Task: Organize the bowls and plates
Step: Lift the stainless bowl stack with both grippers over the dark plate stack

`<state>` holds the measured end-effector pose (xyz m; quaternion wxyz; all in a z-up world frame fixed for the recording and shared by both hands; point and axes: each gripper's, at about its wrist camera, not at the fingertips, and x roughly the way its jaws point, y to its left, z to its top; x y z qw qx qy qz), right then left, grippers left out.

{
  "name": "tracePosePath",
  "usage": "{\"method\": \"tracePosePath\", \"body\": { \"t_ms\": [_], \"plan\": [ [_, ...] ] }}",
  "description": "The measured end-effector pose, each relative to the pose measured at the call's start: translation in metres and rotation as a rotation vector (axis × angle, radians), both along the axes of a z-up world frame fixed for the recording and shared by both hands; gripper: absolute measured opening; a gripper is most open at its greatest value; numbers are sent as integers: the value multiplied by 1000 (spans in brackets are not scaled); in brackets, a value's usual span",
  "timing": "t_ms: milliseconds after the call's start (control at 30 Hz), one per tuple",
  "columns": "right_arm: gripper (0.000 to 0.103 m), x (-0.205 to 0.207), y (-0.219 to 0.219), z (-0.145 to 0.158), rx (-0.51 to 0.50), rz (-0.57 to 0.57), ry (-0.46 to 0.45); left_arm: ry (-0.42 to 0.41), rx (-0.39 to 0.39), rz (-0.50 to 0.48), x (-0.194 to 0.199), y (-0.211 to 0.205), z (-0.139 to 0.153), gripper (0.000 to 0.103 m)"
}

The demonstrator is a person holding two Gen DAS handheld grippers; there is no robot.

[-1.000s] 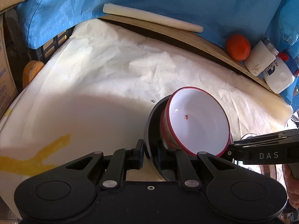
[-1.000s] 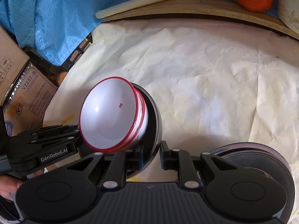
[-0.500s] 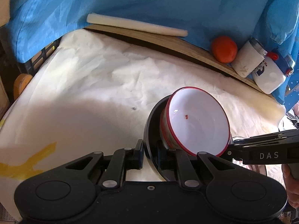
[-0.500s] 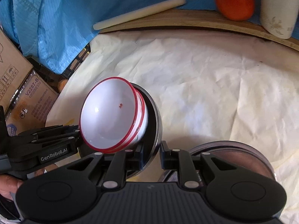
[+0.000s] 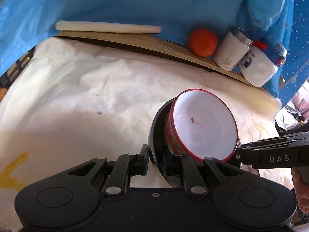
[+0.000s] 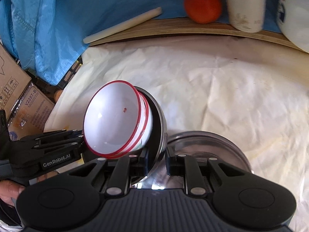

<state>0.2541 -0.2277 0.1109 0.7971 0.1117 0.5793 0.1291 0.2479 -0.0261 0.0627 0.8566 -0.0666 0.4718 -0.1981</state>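
While both grippers pinch the dark bowl's rim, the stack has travelled toward the shelf.
Left gripper (image 5: pixel 154 159) and right gripper (image 6: pixel 156 161) clamp the steel bowl (image 6: pixel 160 119); red-rimmed bowls (image 5: pixel 202 123) nested inside, tilted; placing not yet done.

"DAS" in white letters on side of right tongs (image 5: pixel 239 155), seen from left wrist view. "GenRobot.AI" on side of left tongs (image 6: pixel 82 135), seen from right wrist view. "V2287-B" printed on cardboard box (image 6: pixel 32 106); smaller print there unreadable.
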Motion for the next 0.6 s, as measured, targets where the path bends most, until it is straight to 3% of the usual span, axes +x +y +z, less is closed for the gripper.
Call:
{"method": "tracePosePath", "body": {
  "t_ms": [600],
  "plan": [
    [19,-42,-50,9,-11,-88,-18,-10,7,-105,-19,-55,3,13]
  ]
}}
